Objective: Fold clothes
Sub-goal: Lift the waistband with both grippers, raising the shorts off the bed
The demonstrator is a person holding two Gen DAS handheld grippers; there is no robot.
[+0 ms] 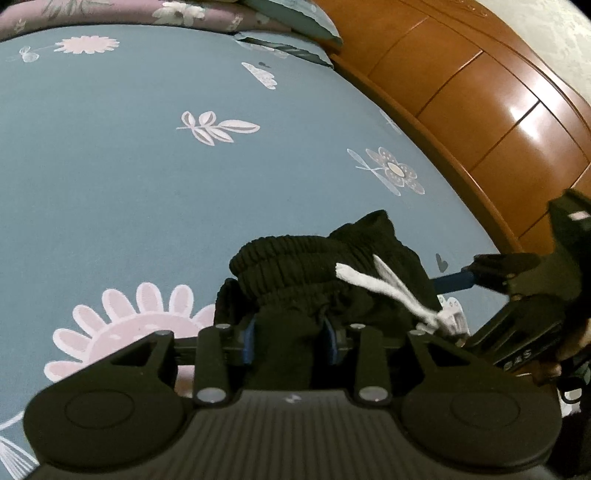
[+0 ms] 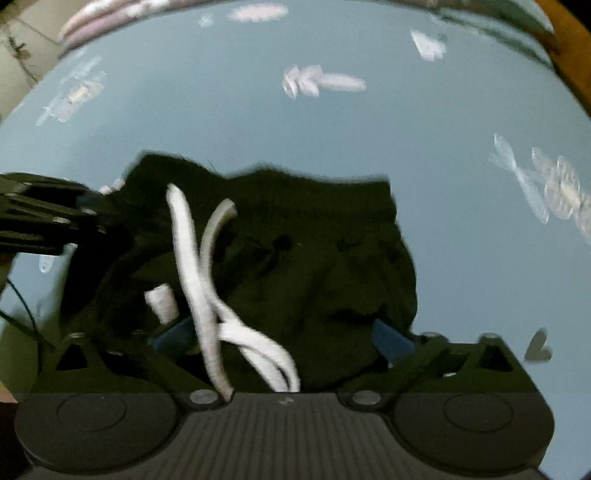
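A black garment (image 1: 325, 266) with an elastic waistband and a white drawstring (image 1: 391, 291) lies bunched on the blue floral bed sheet (image 1: 147, 166). My left gripper (image 1: 290, 336) is shut on the black cloth, which is pinched between its blue pads. My right gripper (image 2: 284, 339) stands with its jaws wide apart around the garment (image 2: 314, 258); the white drawstring (image 2: 195, 266) hangs across its left finger. The right gripper also shows at the right edge of the left wrist view (image 1: 517, 295). The left gripper shows at the left of the right wrist view (image 2: 40, 218).
A glossy wooden headboard (image 1: 480, 103) runs along the right side of the bed. Folded purple floral bedding (image 1: 129, 14) and a teal pillow (image 1: 295, 18) lie at the far end. The right wrist view is motion-blurred.
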